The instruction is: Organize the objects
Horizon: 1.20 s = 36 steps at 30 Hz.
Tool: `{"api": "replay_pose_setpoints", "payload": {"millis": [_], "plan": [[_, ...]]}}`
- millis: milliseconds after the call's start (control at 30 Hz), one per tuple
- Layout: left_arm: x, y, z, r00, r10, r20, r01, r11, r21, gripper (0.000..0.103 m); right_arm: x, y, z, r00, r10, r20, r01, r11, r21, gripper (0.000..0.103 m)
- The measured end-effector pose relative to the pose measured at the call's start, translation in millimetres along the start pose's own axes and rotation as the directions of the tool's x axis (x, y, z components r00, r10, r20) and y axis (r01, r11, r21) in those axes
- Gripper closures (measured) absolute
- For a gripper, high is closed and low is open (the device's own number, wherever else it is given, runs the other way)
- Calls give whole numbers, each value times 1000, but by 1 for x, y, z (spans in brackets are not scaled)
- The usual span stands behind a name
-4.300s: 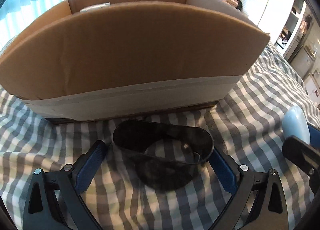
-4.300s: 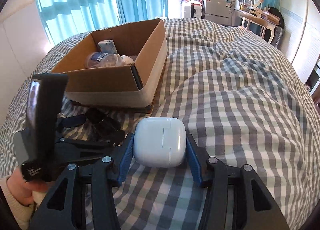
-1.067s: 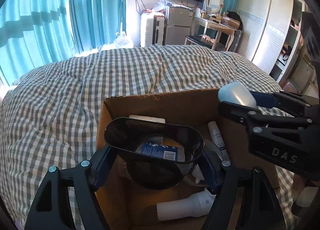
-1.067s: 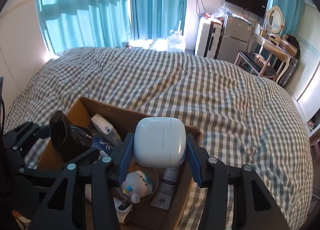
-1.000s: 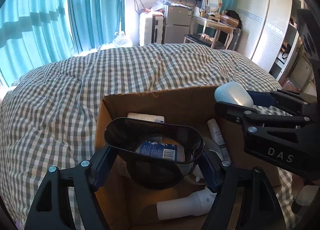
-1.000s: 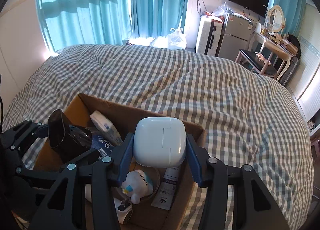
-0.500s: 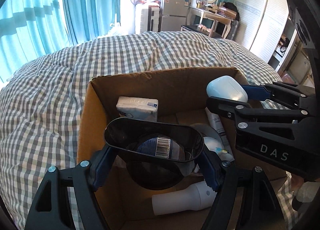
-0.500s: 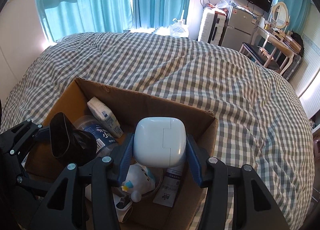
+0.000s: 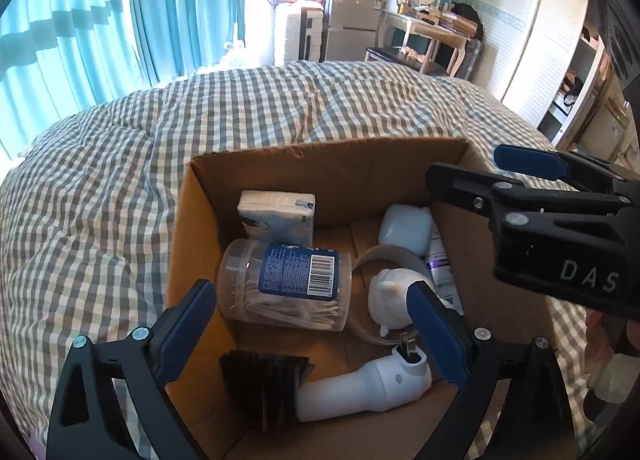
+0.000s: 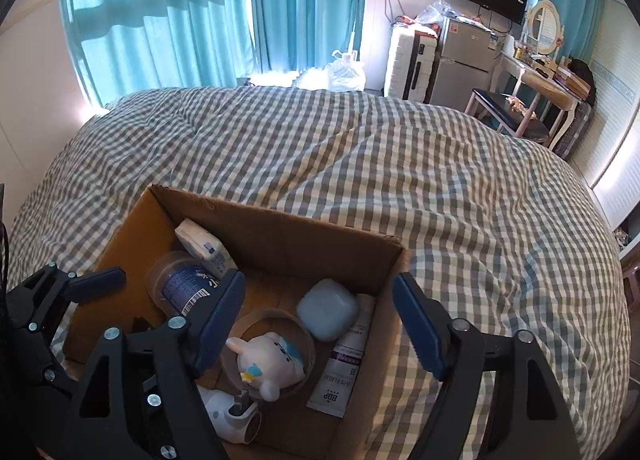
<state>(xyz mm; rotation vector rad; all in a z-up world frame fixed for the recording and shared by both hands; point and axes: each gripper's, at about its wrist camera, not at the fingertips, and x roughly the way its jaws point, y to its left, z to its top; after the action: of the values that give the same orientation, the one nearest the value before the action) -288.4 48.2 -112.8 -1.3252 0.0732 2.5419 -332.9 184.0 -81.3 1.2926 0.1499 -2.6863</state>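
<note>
Cardboard box [image 9: 200, 228] sits crowded below your empty, just-opened left claw [image 9: 312, 328] and right claw [image 10: 320, 324]; withdrawing low could snag its wall.

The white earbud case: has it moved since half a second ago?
Yes. The white earbud case left the right gripper, whose fingers just opened, and now lies in the cardboard box, against the tube.
</note>
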Motion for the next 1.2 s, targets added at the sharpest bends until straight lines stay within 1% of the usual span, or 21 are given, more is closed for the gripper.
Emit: {"api": "replay_pose_setpoints", "payload": {"millis": [33,100,167,233,333,400,433,600,733,900,1000,1100,1200], "plan": [[-3,0,2,1000,-3,5,3,1000,-1,4,-4,-2,1,1000,3,3,-3,1000,7,23],[-14,0,6,1000,-11,20,11,1000,-2,4,-13,-5,3,1000,5,16,-6,1000,26,15],[-31,0,7,999,-17,43,17,1000,-2,4,-25,-8,4,999,4,34,-5,999,38,15],[-42,-9,18,998,-14,61,14,1000,0,4,-40,-8,5,999,-1,50,-2,999,45,15],[-74,-18,26,994,-6,113,5,1000,7,4,-70,-5,9,996,-28,90,24,999,43,14],[-95,-22,29,989,3,147,-5,1000,13,3,-98,-3,12,990,-41,132,35,998,48,10],[-107,-24,30,986,11,166,-14,1000,14,2,-110,-5,14,988,-45,148,38,998,51,9],[-165,-32,31,965,35,259,-39,999,12,1,-180,-4,12,965,-89,245,75,995,65,4],[-207,-38,23,941,76,330,-87,996,16,1,-226,-2,3,947,-113,300,95,993,74,3],[-254,-44,14,912,89,400,-106,994,19,0,-276,1,-12,924,-130,359,106,991,86,3],[-281,-45,7,891,100,443,-113,994,3,0,-298,4,-22,913,-138,384,113,990,87,3],[-299,-45,1,874,121,470,-129,992,-15,0,-312,8,-28,906,-139,401,114,990,86,2],[-311,-43,-5,864,127,486,-128,991,-32,0,-322,10,-38,896,-152,416,127,988,89,2]]}}
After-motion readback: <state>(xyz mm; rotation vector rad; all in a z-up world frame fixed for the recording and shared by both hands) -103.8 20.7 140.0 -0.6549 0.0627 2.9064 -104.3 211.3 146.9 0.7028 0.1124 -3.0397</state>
